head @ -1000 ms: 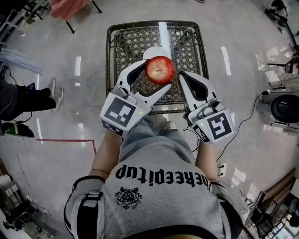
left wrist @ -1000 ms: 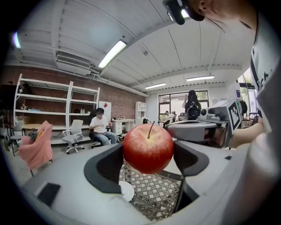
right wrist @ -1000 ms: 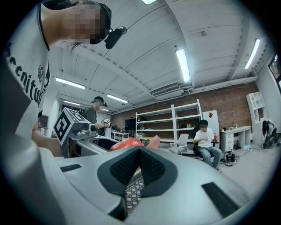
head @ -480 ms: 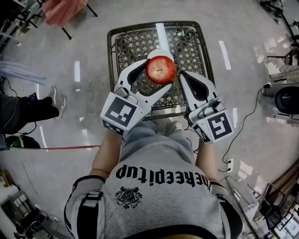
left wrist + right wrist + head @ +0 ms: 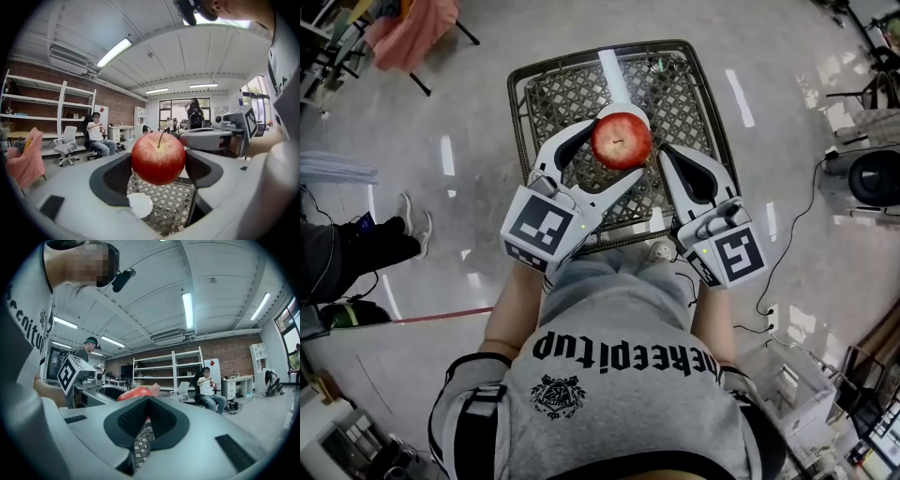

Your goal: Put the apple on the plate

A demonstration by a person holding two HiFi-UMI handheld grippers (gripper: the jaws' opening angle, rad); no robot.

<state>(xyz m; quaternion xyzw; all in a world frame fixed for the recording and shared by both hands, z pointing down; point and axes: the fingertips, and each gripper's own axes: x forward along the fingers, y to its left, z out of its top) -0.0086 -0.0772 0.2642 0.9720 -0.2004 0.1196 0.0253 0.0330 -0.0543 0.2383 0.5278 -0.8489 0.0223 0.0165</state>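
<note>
Red apple (image 5: 622, 141) was off the surface, clamped stem-up between the two jaws of the left gripper (image 5: 614, 155), one dark pad pressed to each side of it. Small white plate (image 5: 139, 205) sat below the apple on the metal mesh table (image 5: 675, 94), not touching the fruit. From the head view the plate was mostly hidden behind the apple; only a pale edge, probably its rim, showed above it. Right gripper (image 5: 673, 155) was just beside the apple on its right side, jaws pressed together with nothing between them, pads meeting in a V. Both grippers were held over the near half of the table. Further out, a seated person (image 5: 98, 138) was by white shelving (image 5: 47, 108).
</note>
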